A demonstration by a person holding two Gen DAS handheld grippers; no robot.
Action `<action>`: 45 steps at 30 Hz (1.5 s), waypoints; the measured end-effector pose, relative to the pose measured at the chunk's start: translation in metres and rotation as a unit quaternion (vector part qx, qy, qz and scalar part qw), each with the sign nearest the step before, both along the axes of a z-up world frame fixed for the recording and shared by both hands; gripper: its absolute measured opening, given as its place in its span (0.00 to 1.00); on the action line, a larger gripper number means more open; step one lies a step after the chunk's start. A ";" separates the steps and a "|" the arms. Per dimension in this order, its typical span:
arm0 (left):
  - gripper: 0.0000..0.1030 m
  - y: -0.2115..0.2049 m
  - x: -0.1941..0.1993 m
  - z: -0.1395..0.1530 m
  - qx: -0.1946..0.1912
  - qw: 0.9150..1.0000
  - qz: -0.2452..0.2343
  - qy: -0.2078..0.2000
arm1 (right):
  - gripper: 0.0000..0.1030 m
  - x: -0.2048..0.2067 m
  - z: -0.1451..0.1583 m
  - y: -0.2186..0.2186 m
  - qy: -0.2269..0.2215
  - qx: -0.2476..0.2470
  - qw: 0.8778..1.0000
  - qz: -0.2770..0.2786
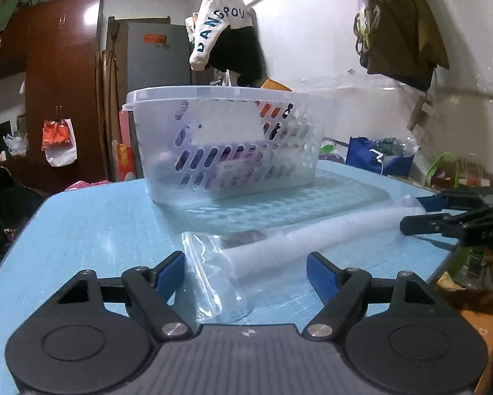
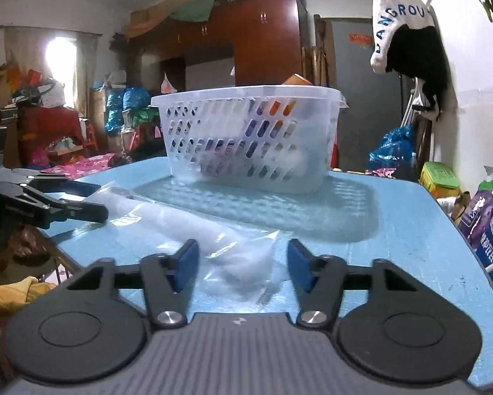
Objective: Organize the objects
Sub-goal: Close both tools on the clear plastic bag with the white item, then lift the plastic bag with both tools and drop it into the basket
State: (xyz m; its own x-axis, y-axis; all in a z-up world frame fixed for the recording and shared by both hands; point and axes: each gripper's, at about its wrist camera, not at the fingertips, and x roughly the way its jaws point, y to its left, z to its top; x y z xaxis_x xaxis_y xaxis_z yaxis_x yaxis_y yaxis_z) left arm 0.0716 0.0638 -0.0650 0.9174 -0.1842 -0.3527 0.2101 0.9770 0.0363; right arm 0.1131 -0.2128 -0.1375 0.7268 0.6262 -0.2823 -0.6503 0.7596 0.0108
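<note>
From my left wrist camera, the left gripper (image 1: 245,271) hangs low over the blue tabletop (image 1: 91,223) with its jaws spread wide, holding nothing. Between the blue pads (image 1: 322,275) lies one end of a clear bag (image 1: 210,273) with a white roll (image 1: 315,233) inside; the roll runs away to the right, toward the right gripper (image 1: 421,212) at the tabletop's far right edge. Whether that gripper touches the bag I cannot tell from here. Farther back, a white perforated basket (image 1: 226,138) stands on a translucent mat (image 1: 328,202), with purple and orange items showing through its holes.

From my right wrist camera, the right gripper (image 2: 243,265) also has its jaws wide open and empty, the bag (image 2: 246,256) lying flat on the tabletop (image 2: 411,240) between the pads (image 2: 299,266). The roll (image 2: 167,220) stretches left toward the left gripper (image 2: 81,204), which sits at the left edge. The basket (image 2: 246,138) stands behind on the mat (image 2: 345,210), apart from the bag.
</note>
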 end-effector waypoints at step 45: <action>0.18 0.005 0.004 0.100 -0.024 0.994 -0.015 -0.102 | 0.13 0.030 0.102 0.005 -0.081 0.030 0.996 0.023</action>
State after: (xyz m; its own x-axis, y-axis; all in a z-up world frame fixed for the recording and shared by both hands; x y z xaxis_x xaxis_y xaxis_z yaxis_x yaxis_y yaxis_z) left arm 0.0752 0.0688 0.0351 0.9627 -0.2247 -0.1507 0.2321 0.9721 0.0335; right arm 0.1428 -0.2073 -0.0357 0.7300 0.6719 -0.1251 -0.6811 0.7304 -0.0518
